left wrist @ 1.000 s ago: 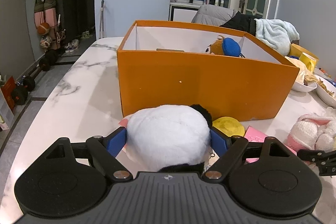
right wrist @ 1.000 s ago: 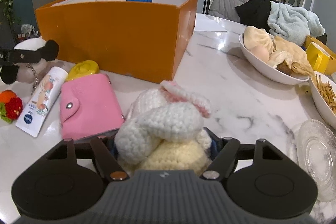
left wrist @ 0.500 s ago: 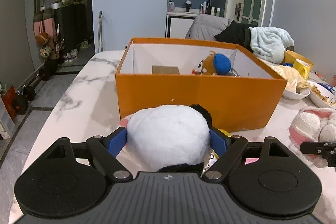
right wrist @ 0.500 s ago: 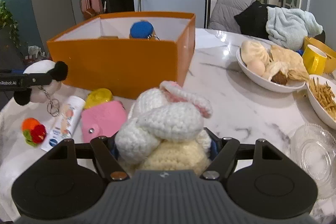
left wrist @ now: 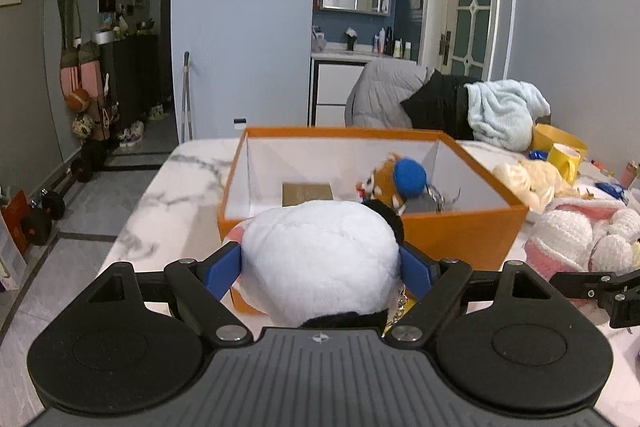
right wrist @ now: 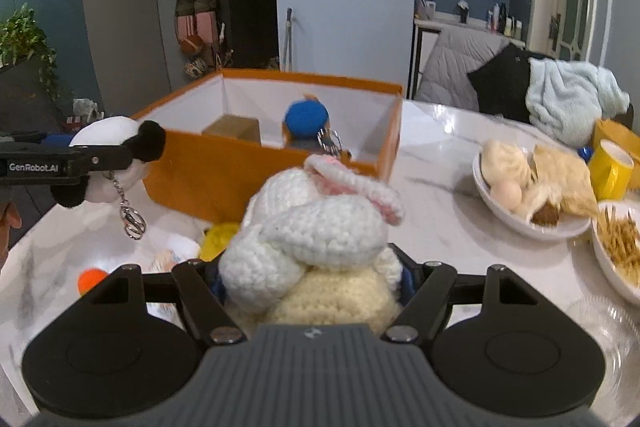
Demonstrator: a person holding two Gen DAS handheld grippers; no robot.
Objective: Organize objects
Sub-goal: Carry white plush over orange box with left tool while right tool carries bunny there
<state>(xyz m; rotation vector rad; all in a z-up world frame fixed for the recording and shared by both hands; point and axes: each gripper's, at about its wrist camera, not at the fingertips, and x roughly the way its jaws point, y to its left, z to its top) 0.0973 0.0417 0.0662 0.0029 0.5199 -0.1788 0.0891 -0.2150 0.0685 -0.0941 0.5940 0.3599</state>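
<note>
White marble tabletop fills the foreground, a blue-walled hallway behind it, and both hands are loaded! The left gripper has its blue pads clamped on either side of a round white plush panda with black ears, held clear of the table just in front of the open orange cardboard box with white lining. The right gripper is clenched around a white, pink and cream crocheted bunny, also in the air, short of the box's near wall. Inside the box already: a small brown carton and an orange plush with a blue cap. To do this well, I'd say carry each toy well over the rim before letting go, panda toward the free left side, bunny to the open floor at the right (that dangling silver keyring under the panda could snag the box edge, so keep it high). Plates of food sit close on the right, so the bunny's path should stay inboard. Release low, one hand at a time, so neither toy bounces out.
</note>
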